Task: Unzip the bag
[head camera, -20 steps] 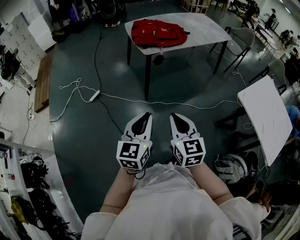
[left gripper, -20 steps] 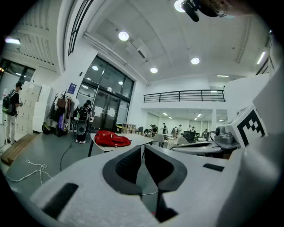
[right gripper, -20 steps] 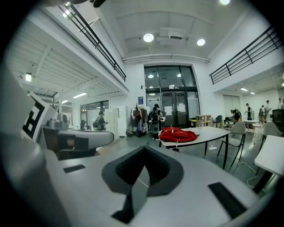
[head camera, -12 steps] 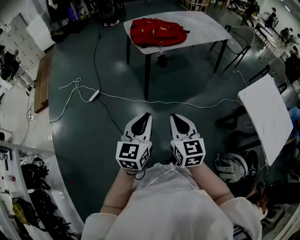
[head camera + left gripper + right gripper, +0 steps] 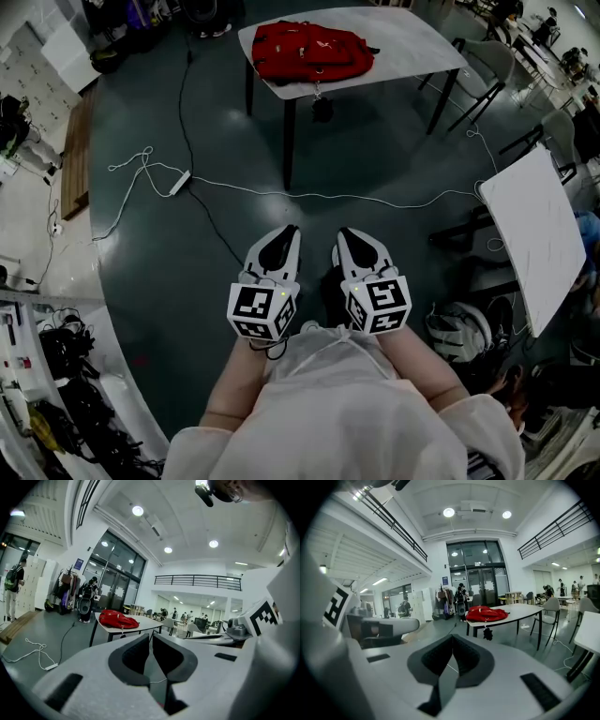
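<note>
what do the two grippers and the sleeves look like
Left gripper and right gripper match: white shells tapering to a point, black padding lining the jaws, each carrying a cube of black-and-white square markers. A thin dark cable loops below the left one. The person wears loose white sleeves.

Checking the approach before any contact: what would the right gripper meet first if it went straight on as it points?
Nothing close: bare floor lies ahead of the right gripper. The first thing roughly in line is the table holding the bag, though it may pass just left; depth is unclear.
</note>
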